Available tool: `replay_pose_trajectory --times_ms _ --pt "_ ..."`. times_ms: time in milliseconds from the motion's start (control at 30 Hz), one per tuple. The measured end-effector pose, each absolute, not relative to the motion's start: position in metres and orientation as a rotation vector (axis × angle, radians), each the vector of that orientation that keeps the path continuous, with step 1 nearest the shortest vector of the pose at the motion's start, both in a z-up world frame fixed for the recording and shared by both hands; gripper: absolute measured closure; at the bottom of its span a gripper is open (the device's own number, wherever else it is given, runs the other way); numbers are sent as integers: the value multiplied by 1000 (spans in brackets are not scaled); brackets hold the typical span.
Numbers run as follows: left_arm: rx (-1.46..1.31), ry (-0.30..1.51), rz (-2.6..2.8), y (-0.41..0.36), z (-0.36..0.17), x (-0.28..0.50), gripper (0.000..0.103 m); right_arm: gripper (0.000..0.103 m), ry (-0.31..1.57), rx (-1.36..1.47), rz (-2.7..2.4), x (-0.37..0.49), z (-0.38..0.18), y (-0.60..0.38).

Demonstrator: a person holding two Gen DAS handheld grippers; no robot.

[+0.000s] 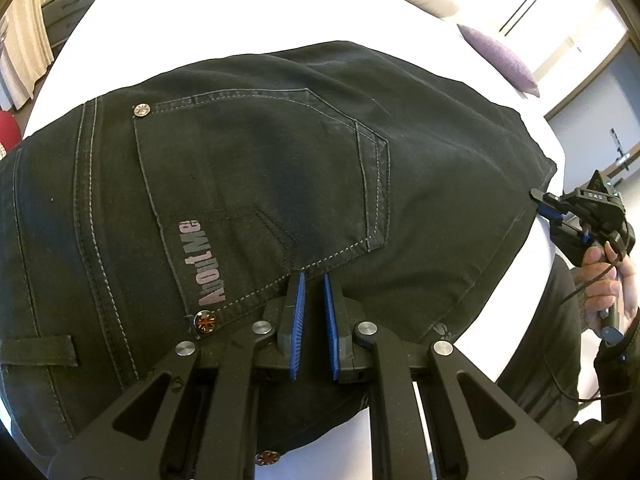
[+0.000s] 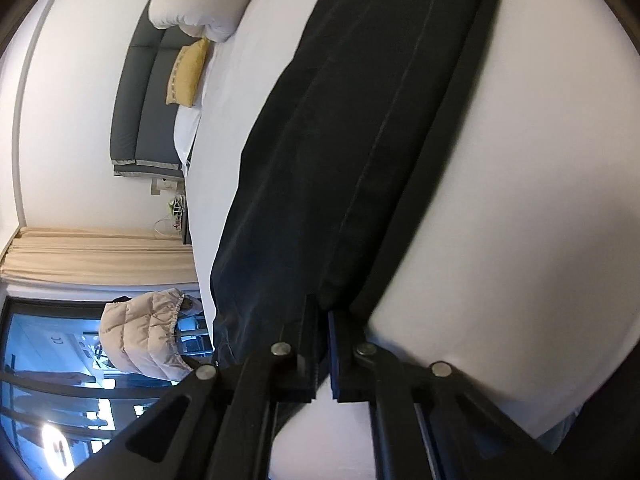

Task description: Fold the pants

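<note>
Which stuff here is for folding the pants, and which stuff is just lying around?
For the job:
- black jeans
- left gripper, jaws shut at the waistband
- right gripper, jaws shut on the jeans' edge
- white bed they lie on

Just lying about:
- purple cushion
- yellow cushion
- white pillow
- beige puffer jacket

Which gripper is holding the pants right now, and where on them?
The right gripper is shut on the dark denim pants at a leg's edge. The left gripper is shut at the waistband beside the back pocket; its grip cannot be told.
</note>
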State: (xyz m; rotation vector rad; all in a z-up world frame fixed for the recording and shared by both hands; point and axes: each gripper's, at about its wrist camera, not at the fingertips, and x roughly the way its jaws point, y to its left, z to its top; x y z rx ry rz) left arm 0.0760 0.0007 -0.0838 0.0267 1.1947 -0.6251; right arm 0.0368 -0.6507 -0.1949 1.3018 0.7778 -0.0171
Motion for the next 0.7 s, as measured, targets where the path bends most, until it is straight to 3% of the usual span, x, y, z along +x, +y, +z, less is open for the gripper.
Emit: replay_pose_trajectory --times_ms 267,367,433,467,600,700 --pt "30 1196 -636 -3 -83 79 93 99 784 1293 22 31 -202 -654" --pt "15 1193 -637 0 -84 79 93 87 805 1237 0 24 -189 -661" --pt "8 1189 -635 0 -84 79 93 64 812 1179 -76 14 -170 -668" --pt "8 1187 -634 2 -85 78 93 57 803 1146 -109 12 -159 -669" --pt "6 1179 -632 4 -87 75 93 55 737 973 -63 39 -107 -659" --pt "-3 1174 -625 7 -87 72 93 55 743 998 140 93 -96 -633"
